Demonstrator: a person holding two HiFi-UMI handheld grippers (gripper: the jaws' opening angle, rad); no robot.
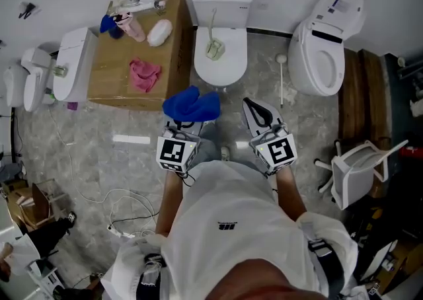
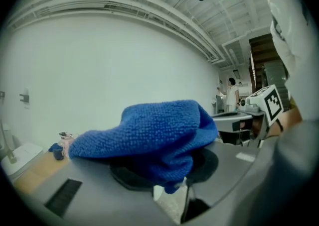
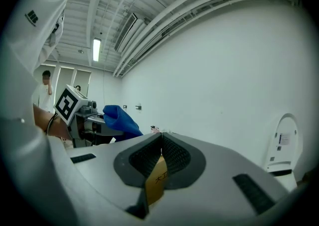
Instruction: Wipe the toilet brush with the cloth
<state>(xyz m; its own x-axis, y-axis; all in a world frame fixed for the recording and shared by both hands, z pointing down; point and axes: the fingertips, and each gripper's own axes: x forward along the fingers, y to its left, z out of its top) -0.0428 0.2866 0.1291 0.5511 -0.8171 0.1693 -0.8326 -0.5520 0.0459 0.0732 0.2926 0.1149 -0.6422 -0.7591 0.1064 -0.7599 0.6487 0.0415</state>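
Note:
My left gripper (image 1: 188, 121) is shut on a blue cloth (image 1: 192, 104), held low over the floor in front of the middle toilet (image 1: 221, 74). In the left gripper view the blue cloth (image 2: 149, 133) drapes over the jaws and hides their tips. My right gripper (image 1: 255, 110) hangs beside it, shut and empty; its ribbed pads (image 3: 172, 153) meet at the tip. A pale green toilet brush (image 1: 214, 47) stands in the middle toilet's bowl, handle leaning back. A second white brush (image 1: 281, 79) lies on the floor to its right.
A cardboard box (image 1: 112, 74) at the left carries a pink cloth (image 1: 143, 74), a white bundle (image 1: 159, 32) and bottles. Another toilet (image 1: 327, 51) with raised lid stands at the right, a white chair (image 1: 357, 168) below it. Cables (image 1: 122, 207) trail on the floor at the left.

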